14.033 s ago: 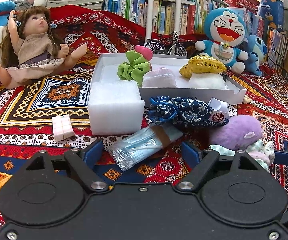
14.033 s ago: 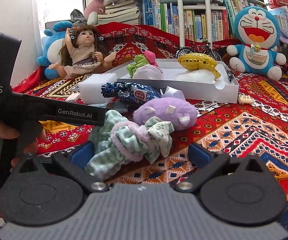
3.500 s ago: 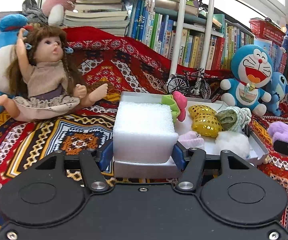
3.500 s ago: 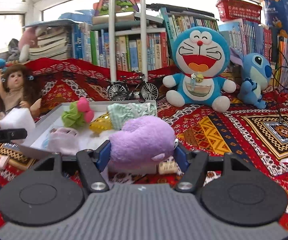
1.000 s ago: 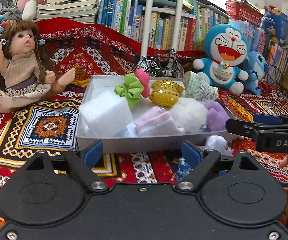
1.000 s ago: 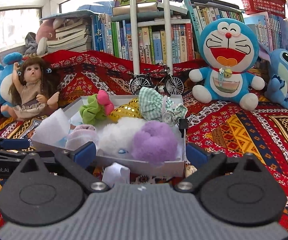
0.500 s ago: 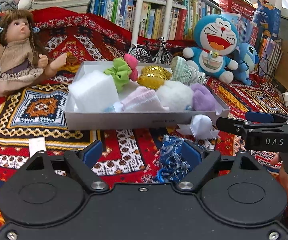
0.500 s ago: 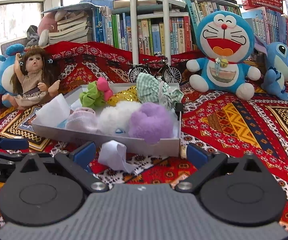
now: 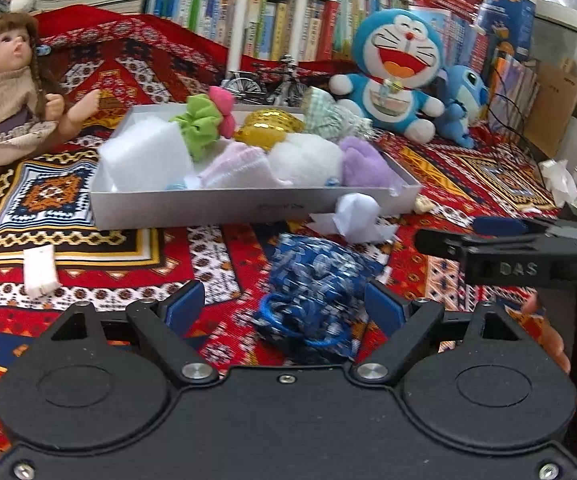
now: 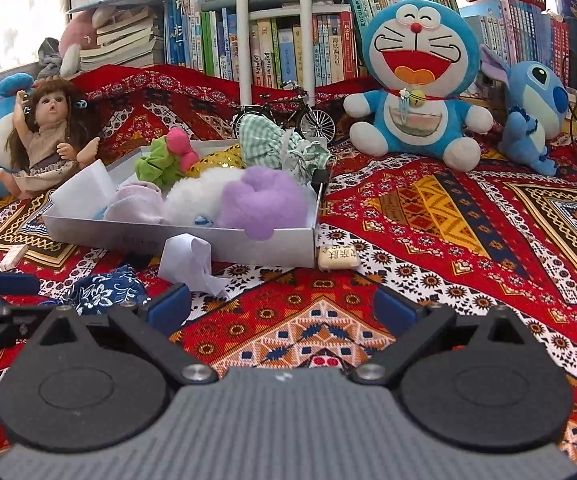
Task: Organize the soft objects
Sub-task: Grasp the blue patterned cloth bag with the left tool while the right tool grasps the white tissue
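With jaws wide and empty, the left gripper (image 9: 284, 308) is straddling the blue floral pouch (image 9: 312, 280) lying before the white tray's (image 9: 216, 204) front wall; the fingers should be sinking fully around its bulk before closing, while the right gripper (image 10: 282, 306) is hovering wide, empty.

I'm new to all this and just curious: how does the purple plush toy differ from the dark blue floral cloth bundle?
The purple plush toy lies inside the white tray, at its right end beside a white fluffy item; the blue floral cloth bundle lies outside on the patterned rug, in front of the tray. The plush is plain and fuzzy; the bundle is printed and crumpled. The bundle sits between the open left gripper's fingers; the plush is near neither gripper. Both look soft.
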A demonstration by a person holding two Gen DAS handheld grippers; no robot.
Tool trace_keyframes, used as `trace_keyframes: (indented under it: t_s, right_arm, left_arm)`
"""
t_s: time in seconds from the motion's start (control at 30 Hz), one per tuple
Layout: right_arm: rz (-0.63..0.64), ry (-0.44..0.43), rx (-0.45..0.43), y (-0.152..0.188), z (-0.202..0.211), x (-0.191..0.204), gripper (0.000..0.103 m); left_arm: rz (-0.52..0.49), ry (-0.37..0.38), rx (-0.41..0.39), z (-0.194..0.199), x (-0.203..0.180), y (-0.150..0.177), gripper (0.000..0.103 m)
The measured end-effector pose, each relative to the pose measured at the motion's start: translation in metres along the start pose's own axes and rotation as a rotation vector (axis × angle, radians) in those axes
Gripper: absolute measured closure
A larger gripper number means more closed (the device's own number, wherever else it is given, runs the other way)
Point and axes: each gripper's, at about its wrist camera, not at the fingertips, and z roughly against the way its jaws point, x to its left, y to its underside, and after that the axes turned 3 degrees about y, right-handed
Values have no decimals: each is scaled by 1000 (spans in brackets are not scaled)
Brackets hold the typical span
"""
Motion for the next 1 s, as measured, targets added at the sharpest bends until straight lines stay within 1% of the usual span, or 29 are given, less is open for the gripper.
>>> trace_keyframes:
  t_s: [0.17,0.27,0.37,0.43,0.6,0.77,0.87,1.0]
  right_arm:
    - [-8,-9,13,2,-2,-2,2]
    - [-31,-21,14,2,-3,-6,2]
    - [-58,-34,20,0,-5,-9,2]
    - [-67,-40,21,-1,-5,-10,2]
    - [-47,-48,20,-3,-8,-4,3]
    - [-39,-66,23,-5,-12,3,5]
    - [-40,-84,28,-7,-17,8,7]
    - [-30,-94,32,-10,-21,17,10]
  left_arm:
    - [-44,5,-7,-3,-14,7,17]
    - [-56,7,-14,-7,-21,10,22]
    - [-53,1,-12,-11,-24,12,35]
    - [-49,2,-8,-13,-24,12,53]
    - [-34,12,-15,-10,-19,11,57]
    - [-34,-17,-27,-5,-13,11,59]
    - [-22,-43,-36,-2,-8,10,61]
    - [-3,-58,-42,1,1,9,62]
